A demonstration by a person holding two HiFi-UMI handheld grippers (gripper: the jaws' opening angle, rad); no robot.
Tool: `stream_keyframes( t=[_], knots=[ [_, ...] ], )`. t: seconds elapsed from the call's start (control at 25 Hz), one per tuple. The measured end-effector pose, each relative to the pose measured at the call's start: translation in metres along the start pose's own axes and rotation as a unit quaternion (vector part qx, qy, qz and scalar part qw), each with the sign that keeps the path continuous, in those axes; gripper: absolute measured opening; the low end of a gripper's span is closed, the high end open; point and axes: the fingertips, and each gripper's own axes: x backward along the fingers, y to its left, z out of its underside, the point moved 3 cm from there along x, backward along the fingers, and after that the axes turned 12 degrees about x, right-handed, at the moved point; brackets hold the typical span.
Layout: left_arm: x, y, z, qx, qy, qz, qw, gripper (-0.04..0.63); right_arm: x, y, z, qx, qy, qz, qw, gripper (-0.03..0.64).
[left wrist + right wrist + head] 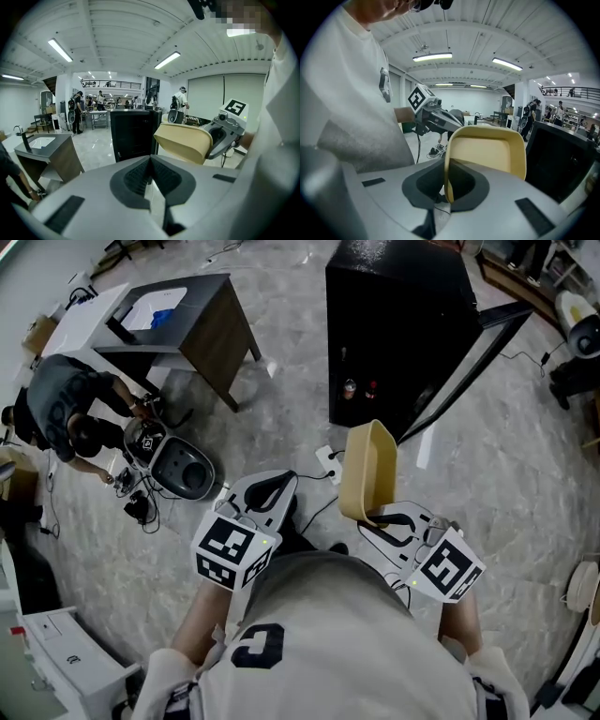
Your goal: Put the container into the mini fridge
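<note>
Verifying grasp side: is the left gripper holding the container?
No, the left gripper is shut on nothing; the right gripper clamps the yellow container by its rim.

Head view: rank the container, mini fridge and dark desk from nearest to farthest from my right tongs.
1. Container: gripped in the right tongs.
2. Mini fridge: ahead, door open.
3. Dark desk: far upper left.

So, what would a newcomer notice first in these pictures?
Probably the tan container, standing on edge in the middle, with the right gripper shut on its rim. Just beyond it stands the black mini fridge with its door open, and a person crouches by a desk at the far left.
</note>
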Motion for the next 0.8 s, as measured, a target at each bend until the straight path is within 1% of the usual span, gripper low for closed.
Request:
stream_keyframes(
  t=[0.24, 0.4, 0.52, 0.68, 0.8],
  knots=[
    [-0.031, 0.027, -0.012, -0.003, 0.007, 0.024, 0.9997, 0.055, -0.012, -0.027, 0.009, -0.003, 0.036, 0.018, 0.999, 0.032],
    [-0.051, 0.050, -0.030, -0.021, 0.001, 0.041, 0.9989, 0.055, -0.020, -0.051, 0.011, -0.005, 0.054, 0.036, 0.998, 0.032],
    [-0.065, 0.085, -0.050, -0.025, -0.001, 0.050, 0.9984, 0.055, -0.038, -0.080, 0.005, -0.004, 0.073, 0.047, 0.996, 0.032],
    [-0.077, 0.137, -0.069, -0.016, -0.002, 0.062, 0.9980, 0.055, -0.073, -0.112, -0.007, -0.016, 0.094, 0.040, 0.995, 0.032],
    [-0.085, 0.169, -0.082, -0.014, -0.005, 0.068, 0.9976, 0.055, -0.096, -0.132, -0.015, -0.015, 0.110, 0.032, 0.993, 0.032]
  ],
)
